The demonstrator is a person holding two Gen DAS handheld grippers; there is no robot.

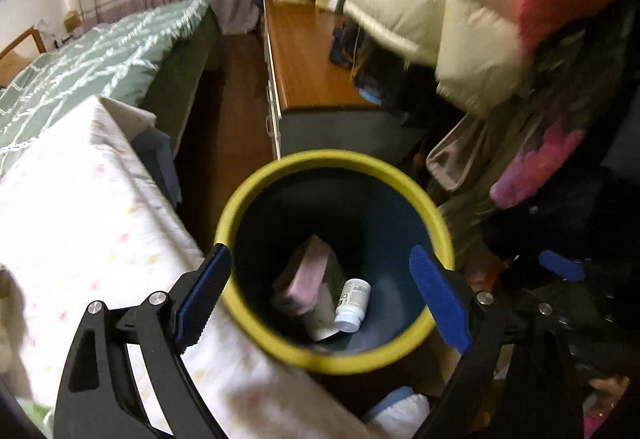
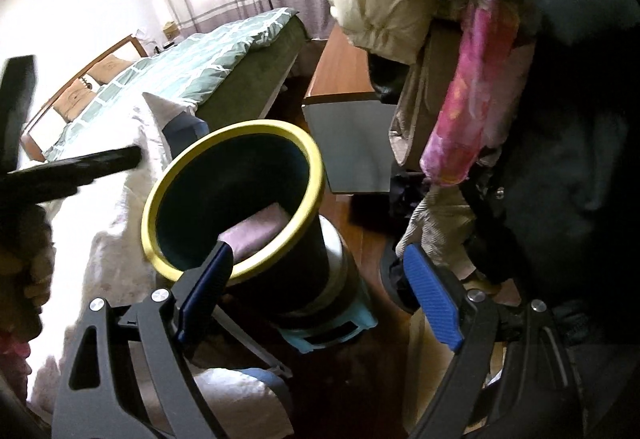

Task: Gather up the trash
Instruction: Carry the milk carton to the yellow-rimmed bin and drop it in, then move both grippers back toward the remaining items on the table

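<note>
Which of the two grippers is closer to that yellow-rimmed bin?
Left, I'd judge. The left gripper hangs open directly over the bin, looking straight down inside. The right gripper, also open, is off to the bin's side, seeing its outer wall.

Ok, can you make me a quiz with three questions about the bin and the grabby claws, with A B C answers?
1. Where is the white pill bottle?
A. on the bed
B. at the bottom of the trash bin
C. on the wooden dresser

2. What colour is the bin's rim?
A. yellow
B. red
C. white

3. How is the left gripper right now?
A. shut on the bottle
B. shut on the pink box
C. open, holding nothing

Answers:
1 B: the left wrist view looks down into the bin and the bottle lies inside, beside the pink box.
2 A: a yellow ring runs round the dark bin's mouth in both views.
3 C: its blue fingers stand wide apart above the bin with nothing between them; the right gripper is open too.
</note>
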